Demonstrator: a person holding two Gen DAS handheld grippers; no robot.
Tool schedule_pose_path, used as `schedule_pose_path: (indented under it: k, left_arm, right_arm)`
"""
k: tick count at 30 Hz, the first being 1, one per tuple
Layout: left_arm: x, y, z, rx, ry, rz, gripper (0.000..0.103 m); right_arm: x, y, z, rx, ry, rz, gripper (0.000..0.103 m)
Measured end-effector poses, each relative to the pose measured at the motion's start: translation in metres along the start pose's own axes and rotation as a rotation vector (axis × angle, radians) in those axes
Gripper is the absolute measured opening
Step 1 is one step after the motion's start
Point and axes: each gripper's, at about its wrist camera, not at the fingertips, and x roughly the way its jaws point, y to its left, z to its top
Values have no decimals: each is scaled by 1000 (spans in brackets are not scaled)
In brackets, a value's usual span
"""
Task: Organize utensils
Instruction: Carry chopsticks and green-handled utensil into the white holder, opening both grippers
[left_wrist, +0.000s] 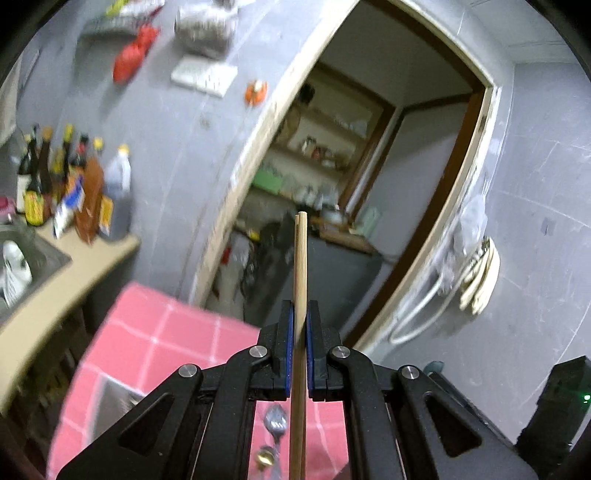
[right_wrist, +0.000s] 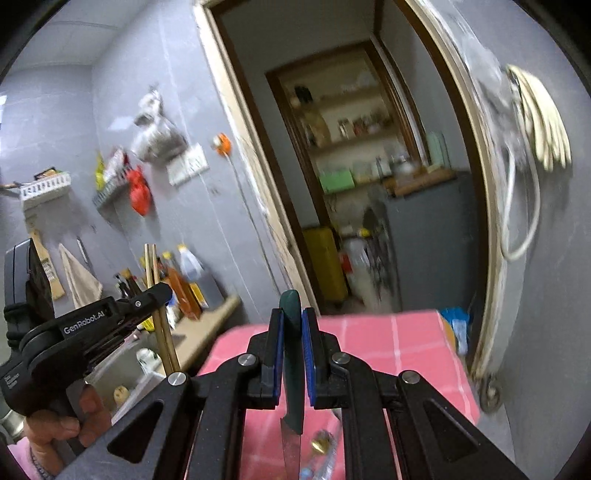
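Note:
My left gripper is shut on a pair of wooden chopsticks that stand upright between its blue pads, raised above the pink checked table. The chopsticks also show in the right wrist view, held by the left gripper at the left. My right gripper is shut on a knife with a dark green handle; its steel blade points down toward me. A spoon and a gold-tipped utensil lie on the table below.
A steel sink and a counter with several sauce bottles stand at the left. An open doorway leads to shelves beyond. The grey wall carries hung bags and a coiled hose.

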Motion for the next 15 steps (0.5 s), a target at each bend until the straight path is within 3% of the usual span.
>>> schedule_pose_path:
  k: [9,15]
  left_arm:
    - [-40,33,28,45,-129,36,3]
    - [-49,63,24,61,-163,74,3]
  right_arm:
    - [-6,66,18,-32,-138,100,9]
    - [3,99,13,-35,-152,148,9]
